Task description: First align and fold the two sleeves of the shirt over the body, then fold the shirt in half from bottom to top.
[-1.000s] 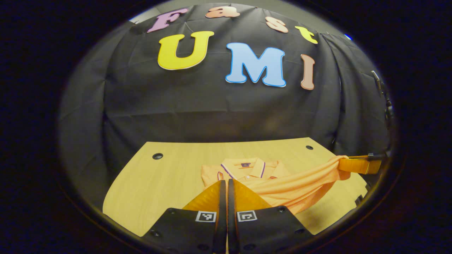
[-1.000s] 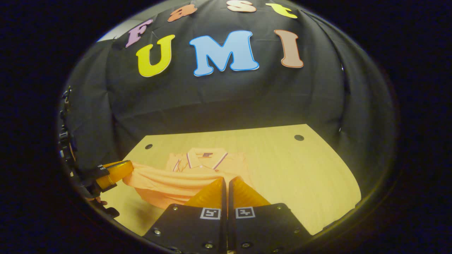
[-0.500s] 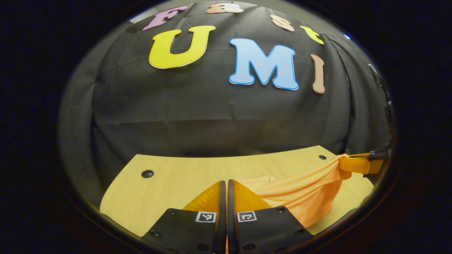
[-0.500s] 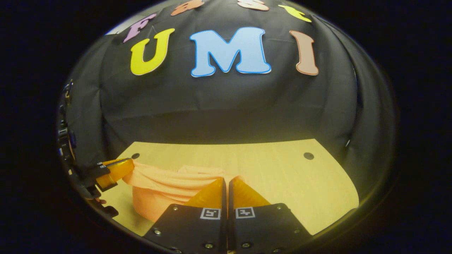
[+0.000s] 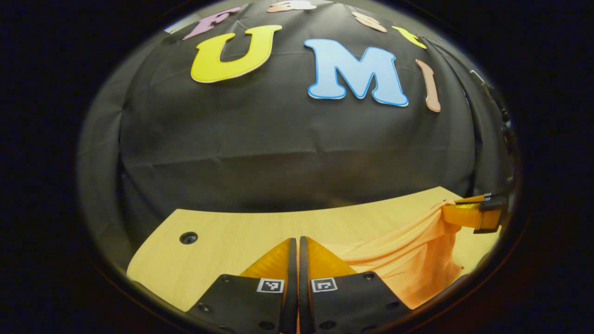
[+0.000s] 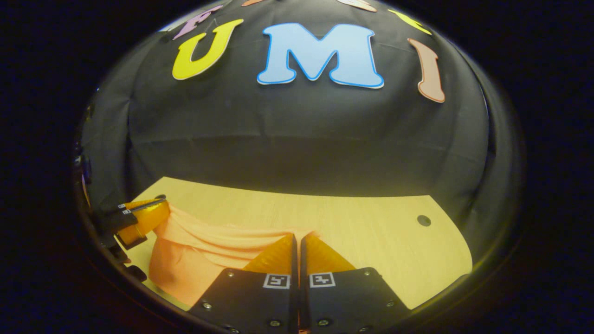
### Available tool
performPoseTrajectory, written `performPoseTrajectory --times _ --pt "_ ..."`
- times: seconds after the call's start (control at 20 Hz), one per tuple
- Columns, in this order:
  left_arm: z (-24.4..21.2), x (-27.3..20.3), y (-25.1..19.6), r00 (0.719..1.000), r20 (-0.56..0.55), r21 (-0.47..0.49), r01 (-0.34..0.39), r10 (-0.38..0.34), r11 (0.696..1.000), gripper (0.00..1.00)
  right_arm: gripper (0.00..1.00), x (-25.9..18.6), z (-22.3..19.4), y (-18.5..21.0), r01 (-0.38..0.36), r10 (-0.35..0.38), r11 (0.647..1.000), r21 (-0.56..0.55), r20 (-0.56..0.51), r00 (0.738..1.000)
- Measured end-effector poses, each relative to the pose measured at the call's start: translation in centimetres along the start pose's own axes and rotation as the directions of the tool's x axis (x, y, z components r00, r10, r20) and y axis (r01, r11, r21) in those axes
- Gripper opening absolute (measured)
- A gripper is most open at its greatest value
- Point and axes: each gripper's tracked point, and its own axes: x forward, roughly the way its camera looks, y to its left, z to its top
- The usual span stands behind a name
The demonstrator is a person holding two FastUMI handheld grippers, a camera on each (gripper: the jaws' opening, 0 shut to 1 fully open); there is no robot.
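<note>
The orange shirt (image 5: 403, 253) hangs as a lifted fold of cloth stretched between both grippers above the wooden table (image 5: 222, 236). In the left gripper view, my left gripper (image 5: 295, 239) is shut on the shirt's edge, and the right gripper (image 5: 466, 214) pinches the same edge at the far right. In the right gripper view, my right gripper (image 6: 297, 236) is shut on the shirt (image 6: 195, 250), with the left gripper (image 6: 144, 217) holding it at the left. The raised cloth hides the collar and the sleeves.
The black cloth wall (image 5: 287, 153) rises close behind the table's far edge. Round holes sit in the tabletop: one at the left (image 5: 188, 238) in the left gripper view, one at the right (image 6: 423, 220) in the right gripper view. Bare wood (image 6: 371, 241) lies right of the shirt.
Both grippers have carried the shirt's edge forward toward the wall. The collar, visible a second ago, is now covered by the lifted cloth.
</note>
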Motion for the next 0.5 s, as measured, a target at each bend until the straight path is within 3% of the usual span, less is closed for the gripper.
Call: performPoseTrajectory --times 0.3,0.5 --pt "-3.6 1.9 0.3 0.997 -0.077 0.015 -0.015 0.016 1.0 0.07 0.02 2.9 -3.0 0.4 -0.006 0.006 1.0 0.005 -0.116 0.993" --pt "-4.5 1.3 0.0 0.994 -0.11 0.011 0.002 -0.001 1.0 0.14 0.06 3.0 -3.9 0.1 0.007 -0.006 1.0 0.007 -0.159 0.987"
